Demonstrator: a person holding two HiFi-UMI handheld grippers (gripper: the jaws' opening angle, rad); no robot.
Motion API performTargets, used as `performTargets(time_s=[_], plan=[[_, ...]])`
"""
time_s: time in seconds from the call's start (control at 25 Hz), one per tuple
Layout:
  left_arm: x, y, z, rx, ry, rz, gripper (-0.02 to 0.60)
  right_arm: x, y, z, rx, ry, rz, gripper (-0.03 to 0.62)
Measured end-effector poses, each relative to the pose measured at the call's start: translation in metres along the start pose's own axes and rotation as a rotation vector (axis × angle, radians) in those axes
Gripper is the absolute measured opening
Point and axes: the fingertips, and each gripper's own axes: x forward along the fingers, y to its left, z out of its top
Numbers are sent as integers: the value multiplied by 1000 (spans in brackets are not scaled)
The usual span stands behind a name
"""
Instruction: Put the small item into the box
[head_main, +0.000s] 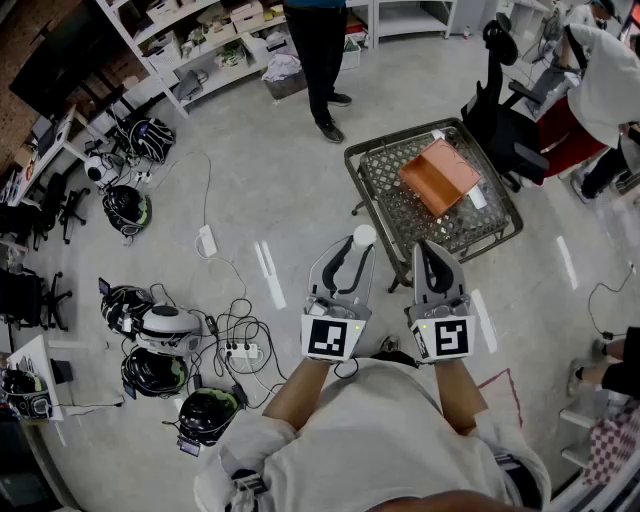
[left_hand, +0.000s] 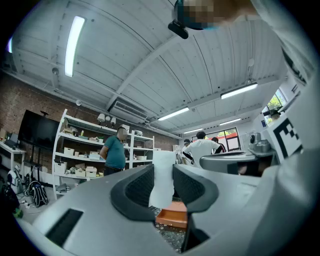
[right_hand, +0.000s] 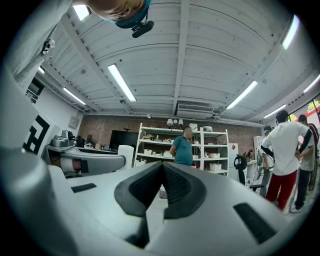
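Pinched upright between the wide-set jaws of the left gripper (left_hand: 162, 186): the small white item (left_hand: 162, 175), just short of the near edge of the mesh cart (head_main: 372, 172). Right gripper (right_hand: 162, 186) pressed together, nothing in it. Carry forward and rightward to the orange box (head_main: 440, 176) toward the cart's far right corner. Hold the squeeze even, stay level, and lower right over the box before easing off. Box open or closed: unclear from here, so have the right gripper ready to help.
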Motion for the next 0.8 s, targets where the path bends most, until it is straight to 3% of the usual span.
performTargets(time_s=[0.8], plan=[[-37, 57, -6, -38, 19, 12, 121, 31, 77, -5, 9, 11, 57, 3]])
